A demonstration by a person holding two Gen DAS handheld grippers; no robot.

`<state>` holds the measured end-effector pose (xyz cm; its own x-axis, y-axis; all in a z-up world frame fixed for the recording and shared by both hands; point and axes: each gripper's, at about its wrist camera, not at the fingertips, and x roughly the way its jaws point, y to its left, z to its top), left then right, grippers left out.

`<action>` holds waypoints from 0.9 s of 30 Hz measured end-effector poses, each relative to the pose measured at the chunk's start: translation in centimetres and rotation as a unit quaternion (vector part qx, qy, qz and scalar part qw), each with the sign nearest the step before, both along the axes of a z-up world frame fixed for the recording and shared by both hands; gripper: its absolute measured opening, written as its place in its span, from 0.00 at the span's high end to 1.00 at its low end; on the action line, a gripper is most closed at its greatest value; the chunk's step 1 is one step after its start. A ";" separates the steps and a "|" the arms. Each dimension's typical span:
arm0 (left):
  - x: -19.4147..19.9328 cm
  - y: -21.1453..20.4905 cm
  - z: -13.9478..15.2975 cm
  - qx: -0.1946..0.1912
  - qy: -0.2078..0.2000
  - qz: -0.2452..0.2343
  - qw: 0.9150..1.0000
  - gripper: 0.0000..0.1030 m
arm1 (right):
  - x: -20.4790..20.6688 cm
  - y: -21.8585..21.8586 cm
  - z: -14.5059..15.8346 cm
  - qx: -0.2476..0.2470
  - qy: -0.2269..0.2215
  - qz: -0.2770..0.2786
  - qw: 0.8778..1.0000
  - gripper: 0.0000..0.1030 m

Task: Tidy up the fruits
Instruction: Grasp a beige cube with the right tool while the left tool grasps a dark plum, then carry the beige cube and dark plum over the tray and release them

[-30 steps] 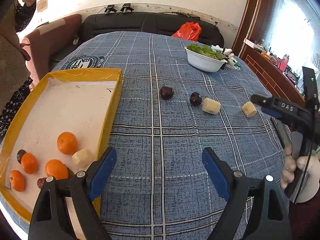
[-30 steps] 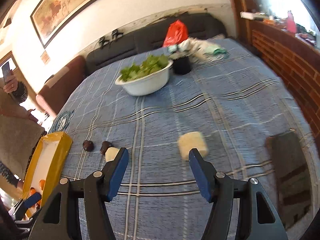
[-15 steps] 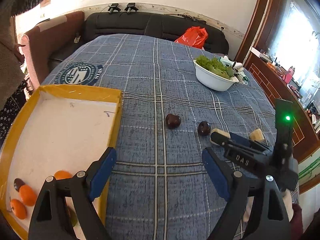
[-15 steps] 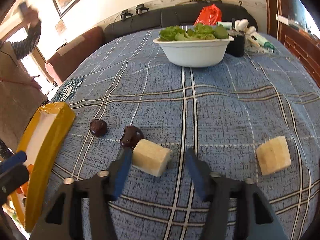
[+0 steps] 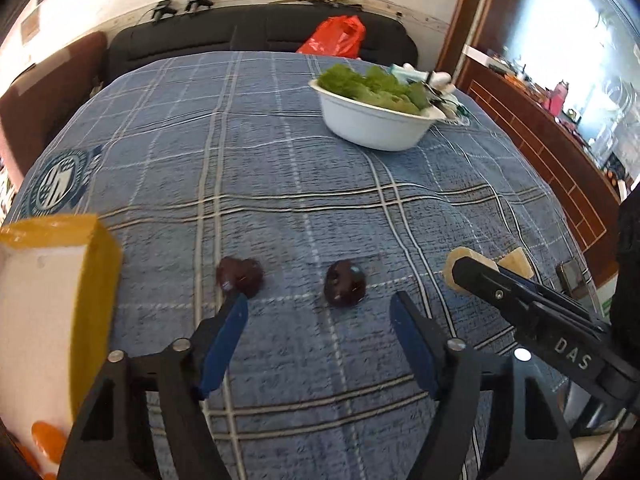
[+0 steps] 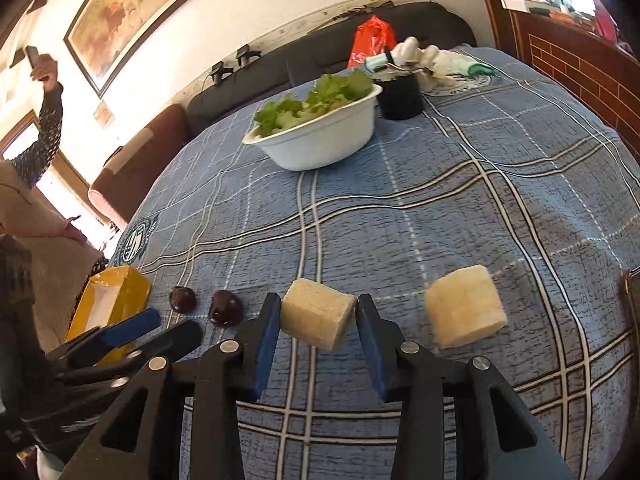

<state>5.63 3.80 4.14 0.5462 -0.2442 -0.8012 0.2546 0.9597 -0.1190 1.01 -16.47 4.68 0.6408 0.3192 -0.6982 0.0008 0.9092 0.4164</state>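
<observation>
Two dark plums lie on the blue plaid cloth: one [image 5: 240, 276] at my left gripper's left fingertip, one [image 5: 345, 289] just ahead between its open fingers. My left gripper [image 5: 318, 312] is open and empty. My right gripper [image 6: 317, 312] has its pads against the sides of a pale fruit chunk [image 6: 316, 318], held slightly off the cloth. A second pale chunk [image 6: 464, 312] lies to its right. The yellow-rimmed tray [image 5: 96, 276] at the left holds oranges [image 5: 48, 436]. The plums also show in the right wrist view [image 6: 226, 308].
A white bowl of greens [image 5: 376, 120] stands at the back right of the table, with a black cup [image 6: 400, 94] and clutter behind it. A dark phone-like object [image 6: 632, 292] lies at the right edge. A person [image 6: 36, 200] stands at the left.
My left gripper moved forward and right, up to the two plums. My right gripper closed in around the left pale chunk, which now sits between its pads.
</observation>
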 end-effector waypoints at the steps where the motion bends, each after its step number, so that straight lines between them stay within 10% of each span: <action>1: 0.3 -0.5 -0.2 0.006 -0.001 -0.003 1.000 0.32 | 0.1 -0.1 -0.1 0.002 0.002 -0.002 1.000 0.60; 5: 1.6 -1.9 -1.2 0.030 -0.005 -0.014 0.999 0.36 | -0.1 -0.2 0.1 0.002 0.000 -0.002 1.000 0.60; 10: 1.8 -3.2 -2.5 0.054 -0.006 -0.035 0.998 0.75 | -0.2 0.2 0.3 -0.006 -0.006 0.003 1.000 0.59; 27: -7.4 4.9 3.8 -0.011 -0.053 0.051 0.997 0.75 | -0.8 2.4 0.8 -0.038 -0.038 0.030 0.998 0.60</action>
